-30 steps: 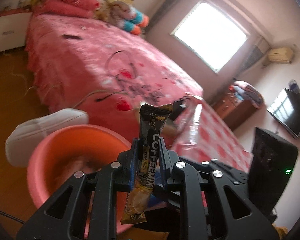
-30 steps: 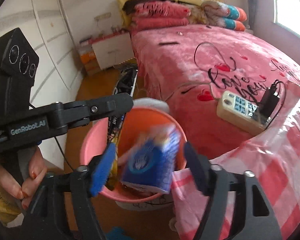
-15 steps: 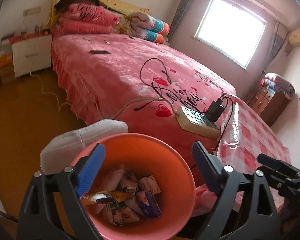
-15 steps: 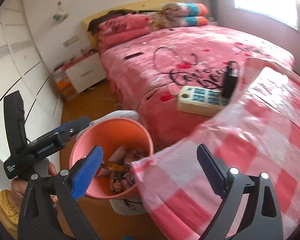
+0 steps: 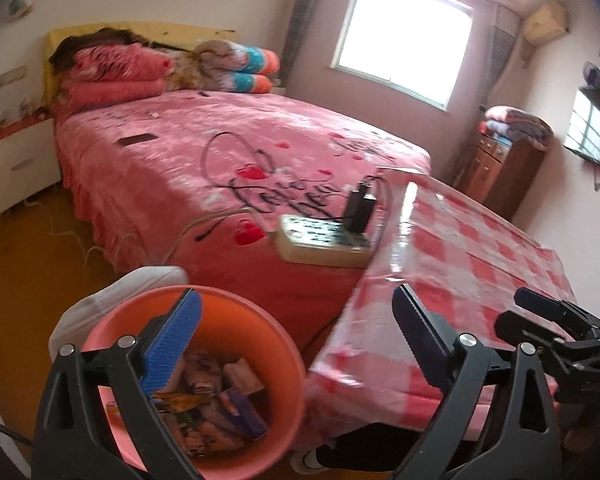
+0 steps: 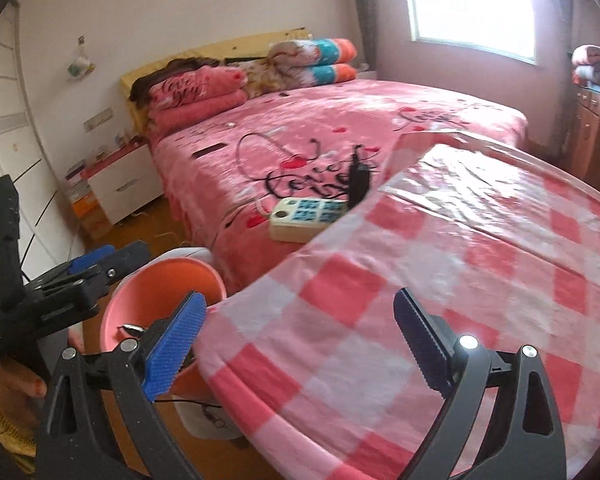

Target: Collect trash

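A pink trash bin (image 5: 260,336) stands on the floor between the bed and the table; it also shows in the right wrist view (image 6: 140,292). Several wrappers and packets (image 5: 220,400) lie inside it. My left gripper (image 5: 296,344) is open and empty, over the bin's right rim and the table edge. My right gripper (image 6: 298,344) is open and empty above the table's pink checked cloth (image 6: 480,264). The left gripper also shows at the left of the right wrist view (image 6: 88,272).
A beige power strip (image 5: 324,244) with a black plug lies on the pink bed (image 5: 180,152) beside the table corner. A white bag (image 5: 116,300) sits behind the bin. A nightstand (image 5: 16,160) stands at the far left, a wooden cabinet (image 5: 500,164) at the right.
My left gripper opened and the coffee sachet dropped into the bin; a blue packet fell from the open right gripper too. Both grippers then lifted back toward the table.
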